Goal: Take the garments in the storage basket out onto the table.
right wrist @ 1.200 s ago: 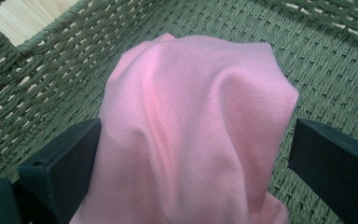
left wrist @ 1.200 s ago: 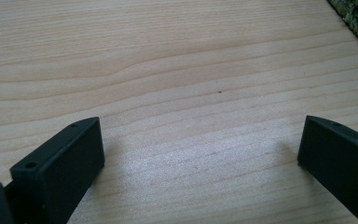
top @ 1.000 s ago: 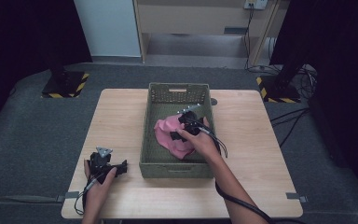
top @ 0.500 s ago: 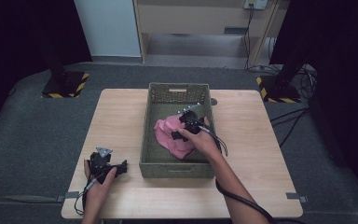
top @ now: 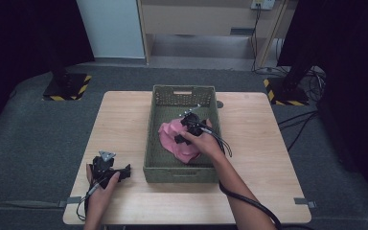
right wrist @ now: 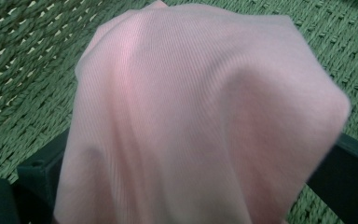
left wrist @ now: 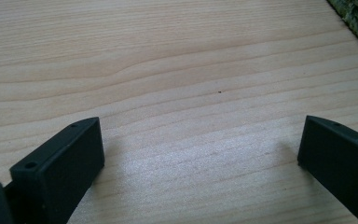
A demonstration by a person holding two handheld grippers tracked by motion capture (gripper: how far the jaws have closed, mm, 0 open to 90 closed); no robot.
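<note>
Nothing much is shifting since a second ago: the right gripper (top: pixel 184 135) is keeping its spread jaws under the pink cloth (top: pixel 175 139) in the green basket (top: pixel 149 143), which is draping loosely and risking sliding off; the left gripper (top: pixel 120 172) is resting open-jawed on the table (top: pixel 258 143).

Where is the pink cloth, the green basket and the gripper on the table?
pink cloth (top: pixel 175 139), high view, on its bare left part.
green woven basket (top: pixel 179 173), high view, on its near wall.
left gripper (top: pixel 124 171), high view, between its fingertips.

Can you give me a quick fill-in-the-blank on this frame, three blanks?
1. The pink cloth lies inside the green woven ____.
2. The left gripper has its jaws ____, with nothing between them.
3. The left gripper rests on the wooden ____, outside the basket.

Missing words: basket; open; table
</note>
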